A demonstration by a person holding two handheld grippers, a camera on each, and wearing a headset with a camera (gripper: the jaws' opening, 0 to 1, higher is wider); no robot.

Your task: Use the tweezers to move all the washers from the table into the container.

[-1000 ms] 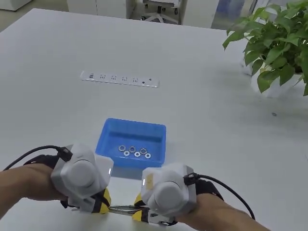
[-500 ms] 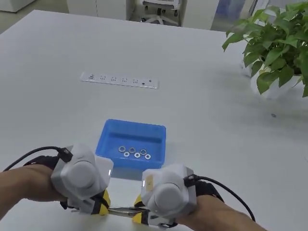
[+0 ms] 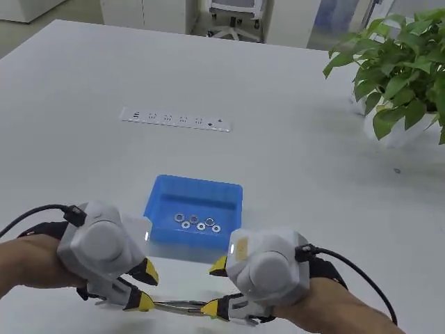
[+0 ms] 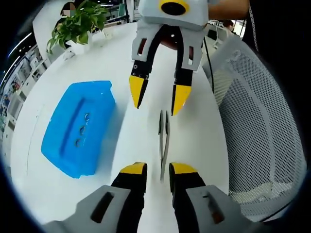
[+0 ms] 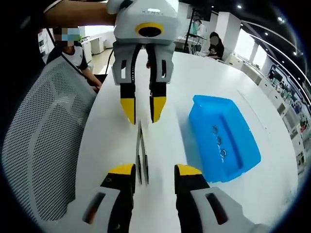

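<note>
Metal tweezers (image 3: 177, 305) lie flat on the white table, near its front edge, between my two grippers. My left gripper (image 3: 146, 287) is open, and one end of the tweezers (image 4: 164, 138) reaches into the gap between its jaws without being clamped. My right gripper (image 3: 215, 286) faces it, open wide over the other end of the tweezers (image 5: 141, 158). Behind them stands the blue container (image 3: 156, 191) with several washers (image 3: 198, 221) lying in a cluster on its floor.
A white power strip (image 3: 175, 119) lies further back on the table. A potted plant (image 3: 400, 69) stands at the far right. A mesh office chair (image 4: 262, 136) sits just off the table's near edge.
Both grippers' jaws stand wider apart than a second ago. The right gripper has drawn back a little to the right. The tweezers stay on the table; the head camera shifted slightly.
</note>
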